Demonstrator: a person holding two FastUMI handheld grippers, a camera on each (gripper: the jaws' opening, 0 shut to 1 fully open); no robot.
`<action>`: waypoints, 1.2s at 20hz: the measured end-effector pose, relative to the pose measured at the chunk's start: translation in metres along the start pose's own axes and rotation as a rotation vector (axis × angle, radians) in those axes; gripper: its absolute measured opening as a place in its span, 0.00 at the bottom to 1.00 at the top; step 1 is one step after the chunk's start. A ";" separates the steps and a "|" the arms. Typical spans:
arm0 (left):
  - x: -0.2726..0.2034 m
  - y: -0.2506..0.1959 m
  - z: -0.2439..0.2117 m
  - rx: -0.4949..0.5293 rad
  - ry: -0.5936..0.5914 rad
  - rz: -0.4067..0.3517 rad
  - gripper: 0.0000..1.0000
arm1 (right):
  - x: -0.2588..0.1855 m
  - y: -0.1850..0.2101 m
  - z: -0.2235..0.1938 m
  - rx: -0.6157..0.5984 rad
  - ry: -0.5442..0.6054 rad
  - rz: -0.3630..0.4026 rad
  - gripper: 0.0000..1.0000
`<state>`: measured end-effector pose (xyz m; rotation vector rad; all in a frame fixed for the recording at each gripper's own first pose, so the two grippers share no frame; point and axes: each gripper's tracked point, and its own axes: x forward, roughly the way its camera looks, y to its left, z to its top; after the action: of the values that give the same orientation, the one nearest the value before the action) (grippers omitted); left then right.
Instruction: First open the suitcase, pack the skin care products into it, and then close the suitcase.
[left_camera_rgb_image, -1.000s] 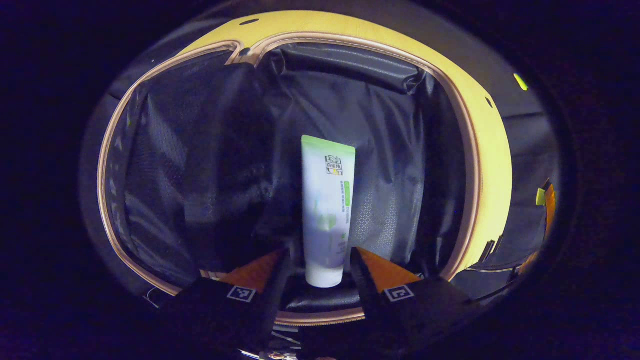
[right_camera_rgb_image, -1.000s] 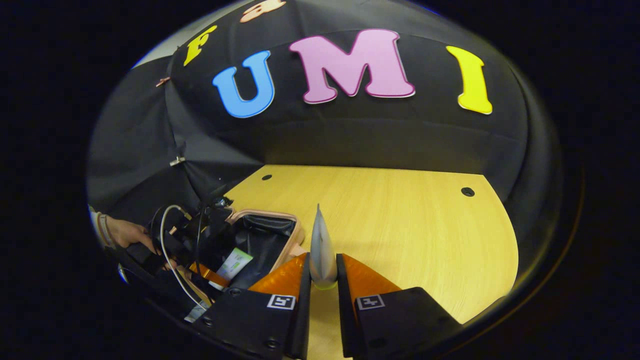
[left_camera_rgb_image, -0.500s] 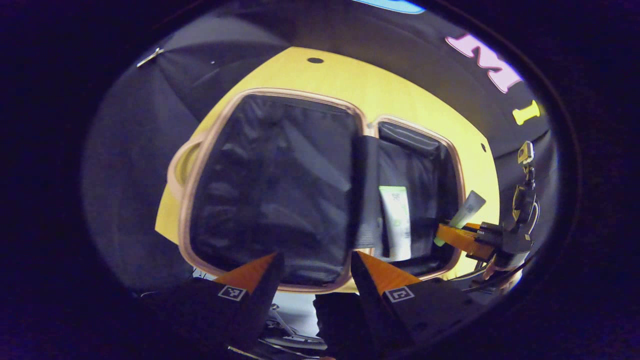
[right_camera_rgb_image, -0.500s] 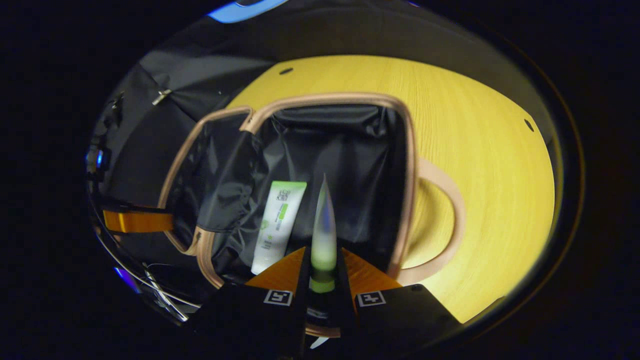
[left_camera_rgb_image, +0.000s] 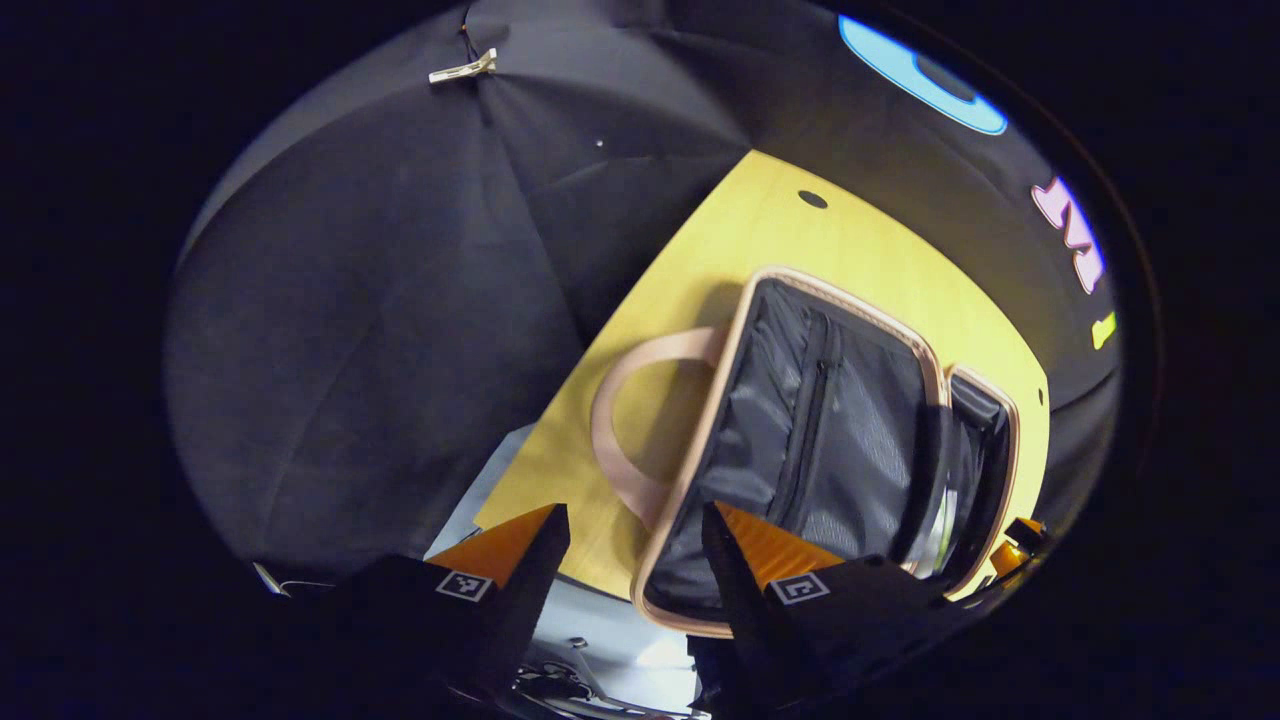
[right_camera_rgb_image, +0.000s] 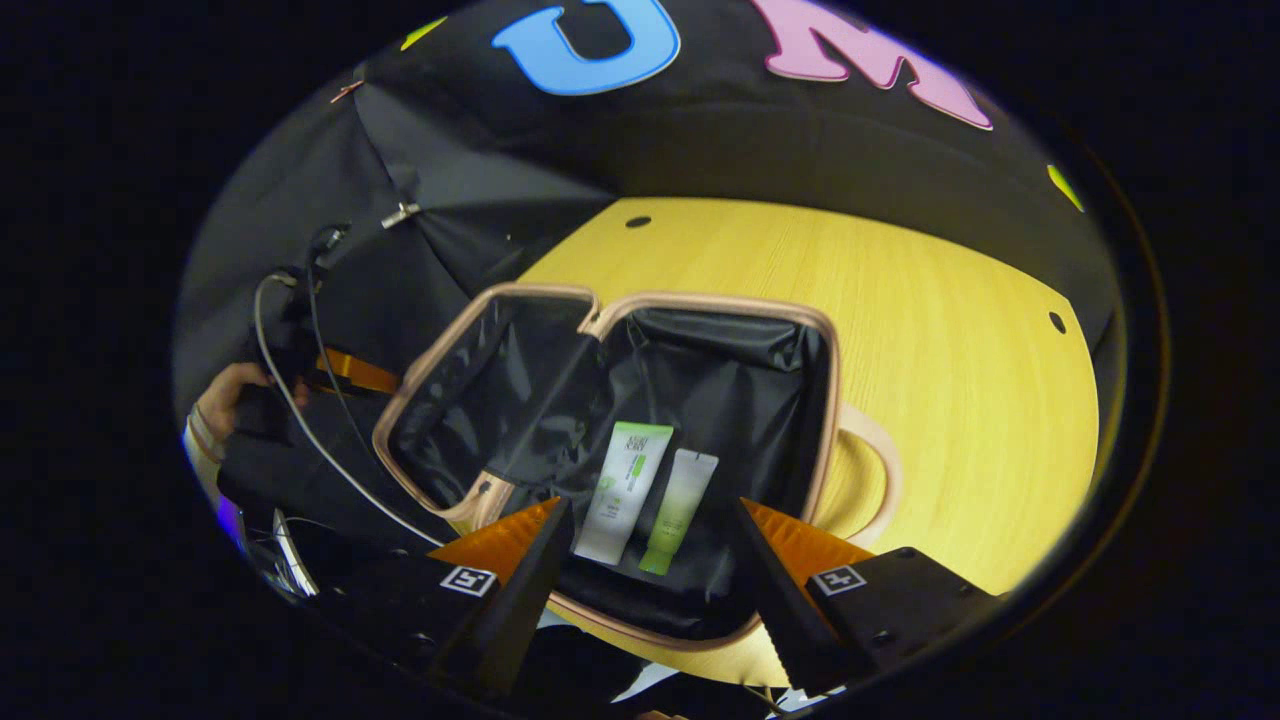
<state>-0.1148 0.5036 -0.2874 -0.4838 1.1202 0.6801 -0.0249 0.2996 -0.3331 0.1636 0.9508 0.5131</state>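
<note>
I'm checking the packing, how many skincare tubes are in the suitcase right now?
2. A white tube and a green tube lie side by side in the right half of the open suitcase, just ahead of the right gripper. Folds of lining could hide more.

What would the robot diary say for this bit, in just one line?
suitcase: open on table | white tube and green tube: inside, side by side | right gripper: open, empty | left gripper: open, empty

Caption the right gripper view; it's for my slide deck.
Open hand-held gripper above the open suitcase, two skincare tubes lying side by side inside.
</note>
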 end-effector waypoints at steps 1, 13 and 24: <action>0.001 -0.001 0.013 -0.030 -0.013 -0.010 0.85 | -0.009 -0.010 0.008 -0.019 -0.026 -0.024 0.98; 0.082 0.017 0.015 -0.055 0.162 0.100 0.19 | -0.067 -0.056 0.043 0.004 -0.145 -0.090 0.97; -0.208 -0.205 0.060 0.216 -0.304 -0.340 0.06 | -0.137 -0.059 0.092 -0.160 -0.314 0.081 0.97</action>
<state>0.0128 0.3474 -0.0682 -0.3592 0.7878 0.3163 0.0054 0.1901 -0.2003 0.1339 0.5957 0.6151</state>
